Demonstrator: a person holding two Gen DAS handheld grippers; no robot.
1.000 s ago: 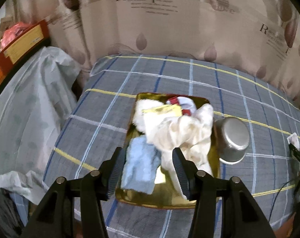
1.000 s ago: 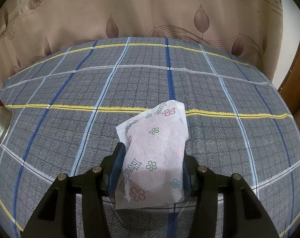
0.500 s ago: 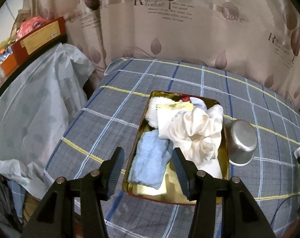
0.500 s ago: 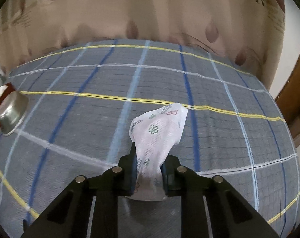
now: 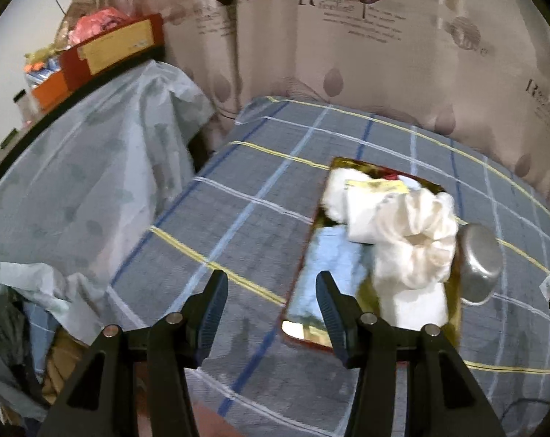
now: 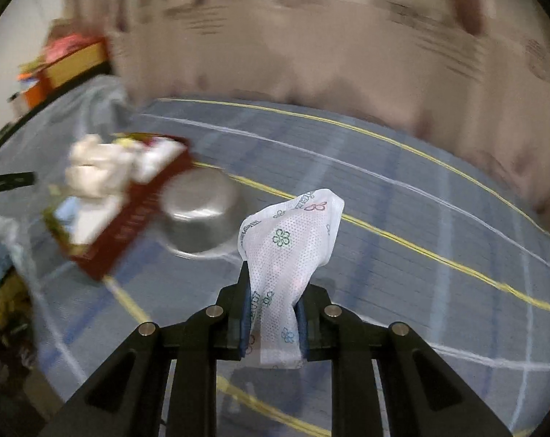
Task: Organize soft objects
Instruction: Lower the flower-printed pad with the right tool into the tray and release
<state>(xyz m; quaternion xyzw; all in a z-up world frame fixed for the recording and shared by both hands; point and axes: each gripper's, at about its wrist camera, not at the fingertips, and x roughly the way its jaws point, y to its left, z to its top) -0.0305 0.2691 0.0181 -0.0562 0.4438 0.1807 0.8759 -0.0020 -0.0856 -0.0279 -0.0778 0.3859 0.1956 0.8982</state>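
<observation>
Gripping a white floral-print soft packet [image 6: 287, 255], the right gripper [image 6: 271, 322] has its jaws pinched narrow on the packet's lower half, raised above the grey plaid bed cover [image 6: 402, 218]. Left gripper [image 5: 271, 302] hangs with jaws wide, holding nothing. Gold rectangular tray [image 5: 453, 313] sits near the bed's middle, holding cream crumpled cloth [image 5: 413, 240] and light blue towel [image 5: 325, 266]. Upturned steel bowl [image 5: 480, 262] touches the tray's right edge.
</observation>
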